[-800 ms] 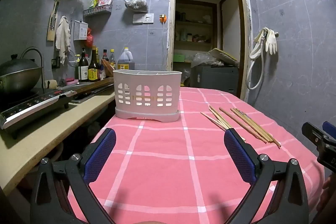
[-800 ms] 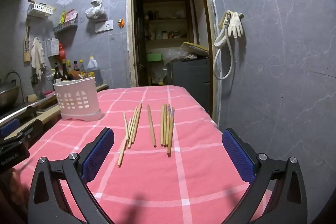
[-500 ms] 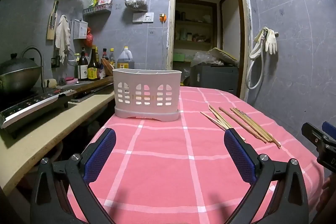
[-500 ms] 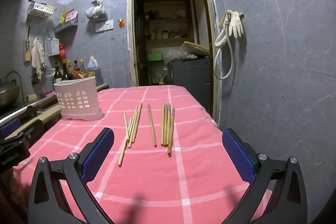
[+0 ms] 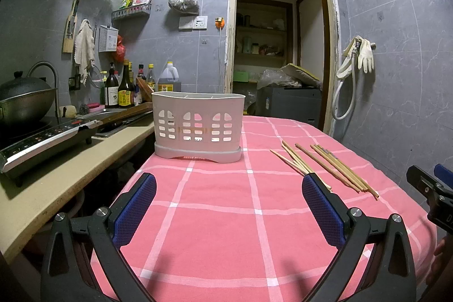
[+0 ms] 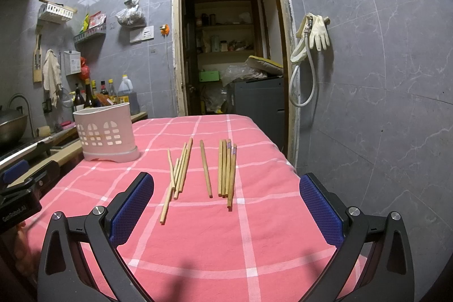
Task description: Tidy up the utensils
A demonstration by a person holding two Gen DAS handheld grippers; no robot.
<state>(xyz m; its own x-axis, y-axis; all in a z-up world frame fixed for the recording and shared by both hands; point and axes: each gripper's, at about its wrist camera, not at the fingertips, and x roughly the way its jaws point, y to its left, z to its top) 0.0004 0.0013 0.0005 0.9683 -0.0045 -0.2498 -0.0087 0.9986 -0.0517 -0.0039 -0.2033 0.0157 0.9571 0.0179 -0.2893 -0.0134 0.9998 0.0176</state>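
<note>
My left gripper [image 5: 228, 190] and right gripper [image 6: 226, 190] hang spread wide. The white basket [image 5: 198, 127] (contents hidden) stands apart from the chopsticks [image 6: 225, 170].

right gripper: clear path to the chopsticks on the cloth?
Probably yes. The right gripper is open and faces the chopsticks, which lie flat and loose on the pink tablecloth, with nothing between. The white utensil holder stands off to the side.
</note>
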